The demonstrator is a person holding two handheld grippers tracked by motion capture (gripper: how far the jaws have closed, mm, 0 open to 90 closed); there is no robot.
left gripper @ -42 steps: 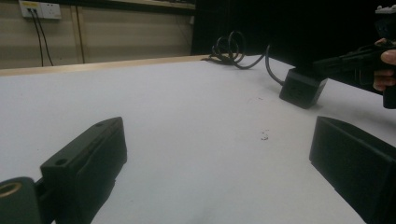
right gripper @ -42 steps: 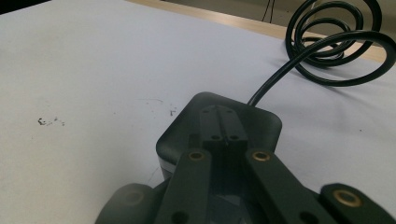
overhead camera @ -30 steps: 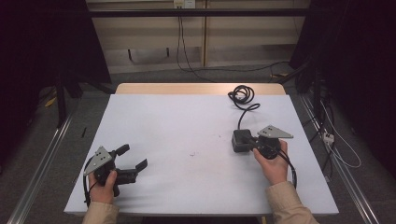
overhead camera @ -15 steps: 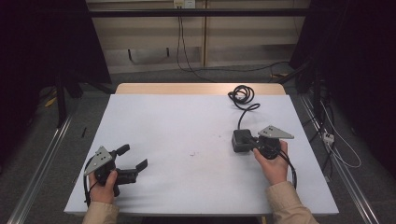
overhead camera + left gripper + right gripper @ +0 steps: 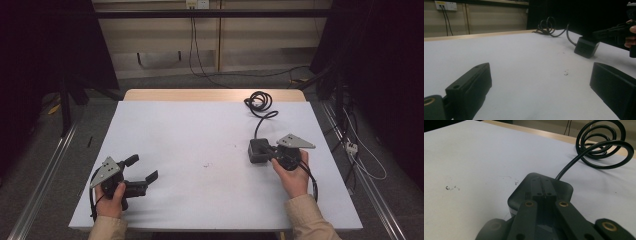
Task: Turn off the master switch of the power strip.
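Right gripper (image 5: 265, 152), centre right: remained closed against black adapter block (image 5: 257, 150); no shift. Left gripper (image 5: 142, 172), lower left: stayed open, empty. Work stalled.

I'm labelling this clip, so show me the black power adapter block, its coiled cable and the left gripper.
power adapter block (image 5: 586, 47): left gripper view, its side face.
coiled cable (image 5: 259, 101): high view, the loops near the table's far edge.
left gripper (image 5: 142, 172): high view, midway between its open fingertips.

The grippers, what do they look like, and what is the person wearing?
Both the left gripper and the right gripper are black, each topped by a grey three-cornered plate and trailing a black cable. The jaws have brass-ringed screw holes. The sleeves are beige.
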